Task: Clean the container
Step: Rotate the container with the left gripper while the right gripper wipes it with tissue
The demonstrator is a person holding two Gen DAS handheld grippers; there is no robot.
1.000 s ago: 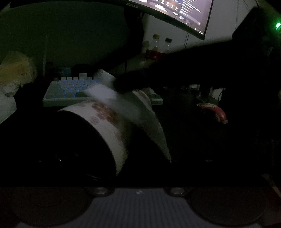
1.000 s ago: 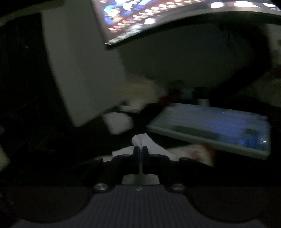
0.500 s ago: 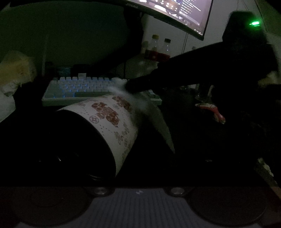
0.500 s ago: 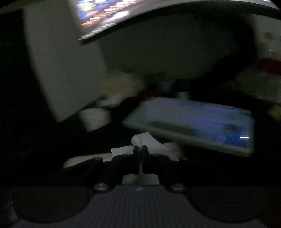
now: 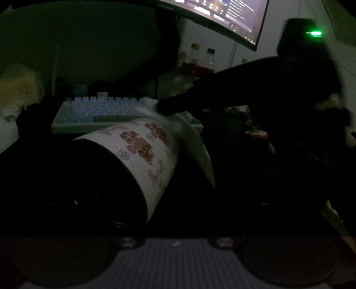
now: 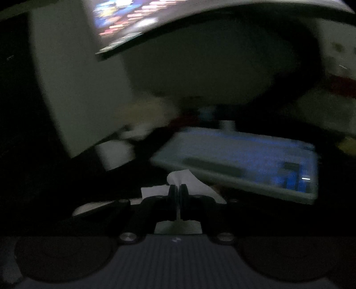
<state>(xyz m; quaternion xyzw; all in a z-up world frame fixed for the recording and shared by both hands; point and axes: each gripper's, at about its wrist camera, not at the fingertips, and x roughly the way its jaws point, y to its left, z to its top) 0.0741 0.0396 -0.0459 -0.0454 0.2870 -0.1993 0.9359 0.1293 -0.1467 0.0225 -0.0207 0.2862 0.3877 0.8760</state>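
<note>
The scene is very dark. A white container (image 5: 142, 155) with a red pattern lies tilted, its black end toward the camera, right in front of my left gripper (image 5: 169, 195). That gripper's fingers are lost in the dark, and it seems to be shut on the container. My right gripper (image 5: 162, 106) reaches in from the right and presses a white tissue (image 5: 151, 104) onto the container's far top edge. A strip of tissue hangs down the right side. In the right wrist view the right gripper (image 6: 178, 189) is shut on the tissue (image 6: 178, 175).
A backlit keyboard (image 5: 106, 111) lies just behind the container, under a curved monitor (image 5: 222, 13). Bottles (image 5: 195, 60) stand behind the keyboard. A crumpled yellowish bag (image 5: 17, 86) sits at the far left. A small red and white object (image 5: 258, 133) lies to the right.
The right gripper slid the tissue to the right, off the container's patterned side to its far top edge, so the red pattern now shows. The container stays where it was in the left wrist view.
</note>
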